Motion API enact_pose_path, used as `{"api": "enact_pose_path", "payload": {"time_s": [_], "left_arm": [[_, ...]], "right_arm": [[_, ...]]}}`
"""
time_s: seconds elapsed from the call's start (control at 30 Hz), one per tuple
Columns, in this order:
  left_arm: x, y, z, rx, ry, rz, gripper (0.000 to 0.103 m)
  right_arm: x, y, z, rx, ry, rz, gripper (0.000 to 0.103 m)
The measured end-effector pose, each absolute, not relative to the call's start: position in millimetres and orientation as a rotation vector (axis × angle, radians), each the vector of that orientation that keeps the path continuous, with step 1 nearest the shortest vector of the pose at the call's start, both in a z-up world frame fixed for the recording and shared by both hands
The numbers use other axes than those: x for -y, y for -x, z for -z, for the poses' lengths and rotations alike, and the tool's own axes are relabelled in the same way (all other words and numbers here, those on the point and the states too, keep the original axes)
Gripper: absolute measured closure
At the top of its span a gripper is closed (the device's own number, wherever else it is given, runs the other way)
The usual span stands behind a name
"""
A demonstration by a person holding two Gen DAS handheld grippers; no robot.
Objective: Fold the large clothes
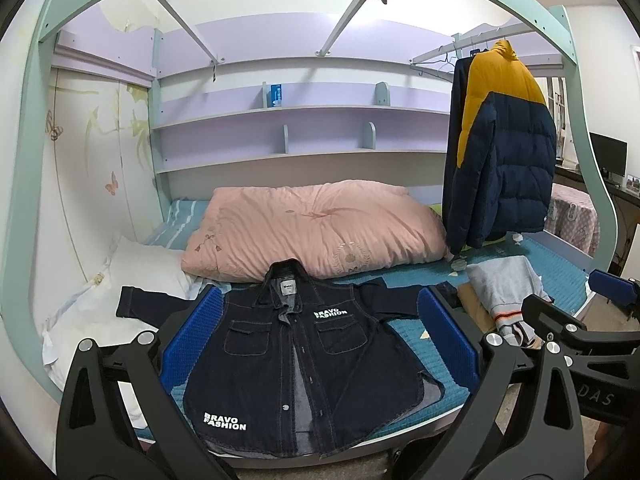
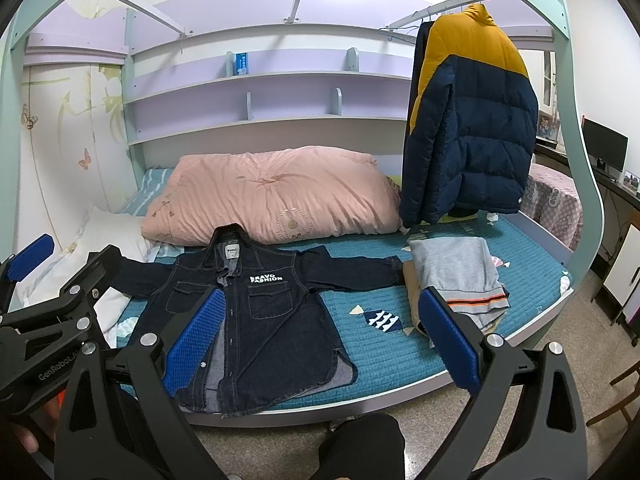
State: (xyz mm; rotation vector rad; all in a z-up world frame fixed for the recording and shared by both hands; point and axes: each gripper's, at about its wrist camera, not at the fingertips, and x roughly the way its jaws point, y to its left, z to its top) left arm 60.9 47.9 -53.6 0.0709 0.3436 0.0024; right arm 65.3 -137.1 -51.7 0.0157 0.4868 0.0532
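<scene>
Likely stiff, heavy denim: the jacket wants gripping at its three and nine o'clock sleeves; both tongs, left and right, spread empty.

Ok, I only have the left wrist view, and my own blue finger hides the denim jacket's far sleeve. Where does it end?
Observer: The denim jacket's sleeve lies straight out on the bed, and its cuff ends right at the folded clothes pile. I cannot tell whether they touch.
Operator: Is the right gripper holding anything?
Observer: No. The right gripper is wide open and empty, over the jacket's lower half.
Operator: Anything on the floor near the bed's foot?
Observer: A wooden chair stands on the floor there, apart from the bed.
</scene>
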Motion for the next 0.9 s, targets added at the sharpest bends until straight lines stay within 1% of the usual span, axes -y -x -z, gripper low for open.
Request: {"api": "enact_pose_path", "payload": {"time_s": [0.9], "left_arm": [[-49.6, -63.0, 55.5, -0.351, -0.07, 0.005, 0.005]], "right_arm": [[140.6, -67.2, 51.1, -0.489, -0.017, -0.057, 0.009]]}}
